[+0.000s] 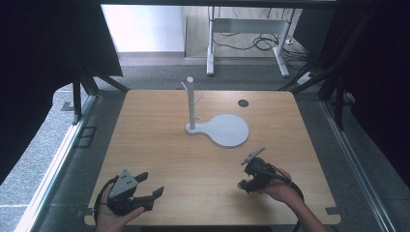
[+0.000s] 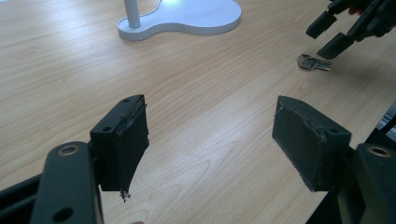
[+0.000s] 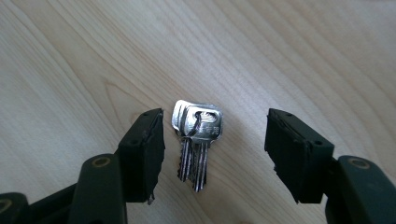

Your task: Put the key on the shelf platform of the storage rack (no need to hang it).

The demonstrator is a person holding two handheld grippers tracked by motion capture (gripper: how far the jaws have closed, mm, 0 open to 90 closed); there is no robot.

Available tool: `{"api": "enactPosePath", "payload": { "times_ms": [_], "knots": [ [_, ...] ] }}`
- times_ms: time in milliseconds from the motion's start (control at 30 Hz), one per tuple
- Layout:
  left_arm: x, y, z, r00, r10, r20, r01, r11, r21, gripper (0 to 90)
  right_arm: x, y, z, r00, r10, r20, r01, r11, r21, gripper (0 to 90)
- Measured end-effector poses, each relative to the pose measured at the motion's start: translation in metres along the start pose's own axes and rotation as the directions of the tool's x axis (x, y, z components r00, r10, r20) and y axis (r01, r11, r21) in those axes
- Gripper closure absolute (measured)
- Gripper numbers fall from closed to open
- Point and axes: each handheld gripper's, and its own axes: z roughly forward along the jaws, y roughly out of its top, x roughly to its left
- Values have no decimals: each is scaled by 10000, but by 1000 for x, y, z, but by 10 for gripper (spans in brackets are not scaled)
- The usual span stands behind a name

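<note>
A small bunch of silver keys (image 3: pixel 197 140) lies flat on the wooden table (image 1: pixel 159 140). My right gripper (image 3: pixel 217 126) hangs just above the keys, jaws open on either side of them and not touching. In the high view the right gripper (image 1: pixel 247 178) is near the table's front right, tilted down. The left gripper view shows the keys (image 2: pixel 314 62) under the right gripper (image 2: pixel 327 36). My left gripper (image 1: pixel 153 184) rests at the front left, open with nothing between its fingers (image 2: pixel 122 140). A white stand (image 1: pixel 191 104) with short pegs rises from a round white base (image 1: pixel 228 130) at the table's middle.
A dark round grommet (image 1: pixel 243 103) sits in the tabletop behind the stand's base. Grey floor and dark curtains flank the table, and a white desk frame (image 1: pixel 246 29) with cables stands beyond it. Bare wood lies between the two grippers.
</note>
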Motion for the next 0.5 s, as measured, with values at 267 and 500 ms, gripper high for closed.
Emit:
{"api": "enactPosePath", "payload": {
  "times_ms": [267,500],
  "knots": [
    [1,-1,1,10000,1,-6,-1,10000,55,271,5,2,15,9996,-276,107,271,9984,499,421],
    [2,-1,1,10000,-6,-19,6,10000,40,271,9,2,21,9991,-424,78,418,9968,681,446]
  ]
}}
